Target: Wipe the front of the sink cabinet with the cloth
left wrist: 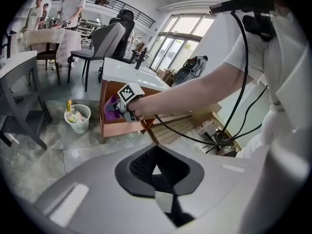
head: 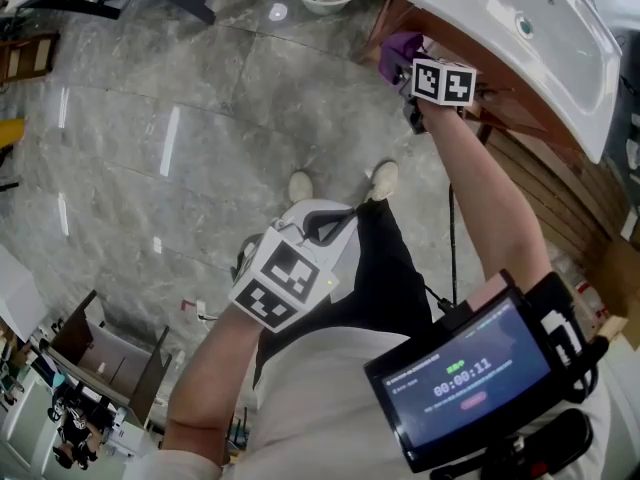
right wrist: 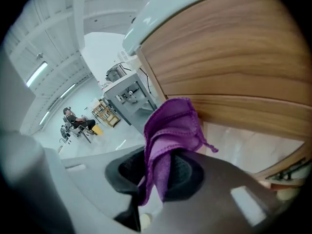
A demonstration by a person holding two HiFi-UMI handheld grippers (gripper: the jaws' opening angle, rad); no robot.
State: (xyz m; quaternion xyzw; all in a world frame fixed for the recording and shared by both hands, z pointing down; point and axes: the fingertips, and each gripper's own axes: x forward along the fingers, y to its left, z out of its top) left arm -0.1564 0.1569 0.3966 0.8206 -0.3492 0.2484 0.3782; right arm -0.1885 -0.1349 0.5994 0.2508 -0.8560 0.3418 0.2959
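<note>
Cloth [right wrist: 173,126], purple, clamped in right claw [right wrist: 163,175], bunched up against wooden front of sink cabinet [right wrist: 234,67], left claw [left wrist: 156,172] closed on nothing, well apart.

A white wastebasket [left wrist: 80,124] stands on the grey floor [head: 150,118].

Open-plan office hall: a freestanding sink cabinet [left wrist: 109,128] on polished grey stone floor [head: 180,118], wastebasket [left wrist: 78,118] just beside it, office chairs [left wrist: 105,40] behind it, tall windows [left wrist: 170,45] beyond.
</note>
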